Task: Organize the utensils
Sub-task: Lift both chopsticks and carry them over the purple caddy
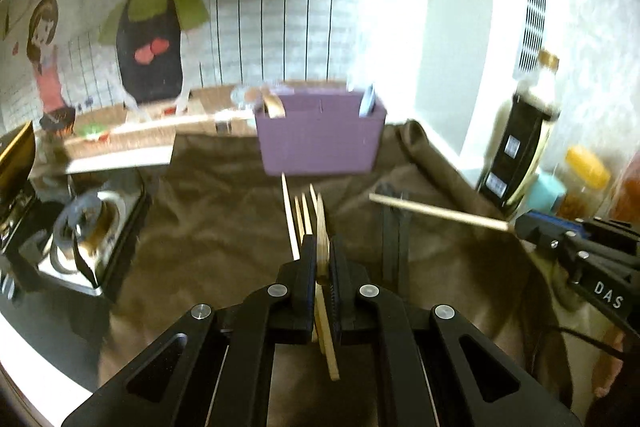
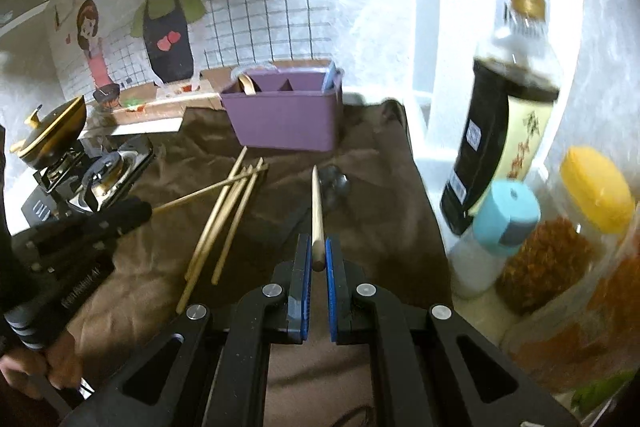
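My left gripper (image 1: 320, 259) is shut on a wooden chopstick (image 1: 322, 223), lifted above the brown cloth (image 1: 208, 227). Several loose chopsticks (image 2: 224, 223) lie on the cloth below it. In the right wrist view the left gripper (image 2: 144, 211) comes in from the left, its chopstick (image 2: 208, 189) pointing right. My right gripper (image 2: 318, 255) is shut on another chopstick (image 2: 317, 207) that points toward the purple organiser box (image 2: 284, 119). The left wrist view shows the right gripper (image 1: 516, 227) holding its stick (image 1: 440, 213). The box (image 1: 320, 139) holds a wooden spoon and a blue item.
A black spoon (image 2: 334, 183) lies on the cloth just past my right chopstick. A gas stove (image 2: 100, 175) and gold pot lid (image 2: 52, 131) stand at the left. A soy sauce bottle (image 2: 504, 131), a blue-capped shaker (image 2: 508, 215) and a yellow-lidded jar (image 2: 596, 183) crowd the right.
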`<state>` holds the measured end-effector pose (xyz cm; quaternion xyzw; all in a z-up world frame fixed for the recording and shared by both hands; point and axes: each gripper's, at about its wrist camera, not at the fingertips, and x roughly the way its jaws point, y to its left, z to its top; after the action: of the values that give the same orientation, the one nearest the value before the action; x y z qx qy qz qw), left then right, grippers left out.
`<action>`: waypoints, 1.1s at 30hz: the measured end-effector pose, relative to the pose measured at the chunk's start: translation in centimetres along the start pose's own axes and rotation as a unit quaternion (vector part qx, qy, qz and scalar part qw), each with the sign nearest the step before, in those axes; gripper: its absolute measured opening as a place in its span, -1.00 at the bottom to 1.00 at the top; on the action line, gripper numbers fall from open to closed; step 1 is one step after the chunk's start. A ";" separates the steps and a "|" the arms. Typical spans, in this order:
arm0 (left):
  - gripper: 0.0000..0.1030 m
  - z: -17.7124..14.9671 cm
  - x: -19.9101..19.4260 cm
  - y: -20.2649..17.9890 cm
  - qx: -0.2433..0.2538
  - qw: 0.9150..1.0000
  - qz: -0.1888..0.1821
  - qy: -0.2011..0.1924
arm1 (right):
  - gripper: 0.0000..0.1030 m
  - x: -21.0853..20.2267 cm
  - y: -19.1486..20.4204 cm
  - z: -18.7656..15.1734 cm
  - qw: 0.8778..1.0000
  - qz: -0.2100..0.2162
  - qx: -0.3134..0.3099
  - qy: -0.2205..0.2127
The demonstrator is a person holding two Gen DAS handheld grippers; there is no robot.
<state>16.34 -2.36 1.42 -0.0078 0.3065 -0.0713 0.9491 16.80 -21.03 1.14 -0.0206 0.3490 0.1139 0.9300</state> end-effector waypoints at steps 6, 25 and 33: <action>-0.88 4.4 -0.6 2.7 -0.005 0.999 -0.035 -0.023 | -0.89 -1.5 1.2 4.5 0.999 0.000 -0.017 -0.031; -0.88 26.9 -3.8 8.1 0.007 0.987 -0.100 -0.130 | -0.90 -8.8 4.8 26.4 0.980 -0.042 -0.075 -0.181; -0.88 32.5 -2.6 9.3 -0.013 0.976 -0.106 -0.187 | -0.90 -7.1 3.9 32.5 0.977 -0.035 -0.043 -0.207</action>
<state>34.39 6.24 28.83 -0.0662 0.1216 -0.1649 0.9765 31.69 -14.84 30.52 -0.0483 0.1427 0.0975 0.9838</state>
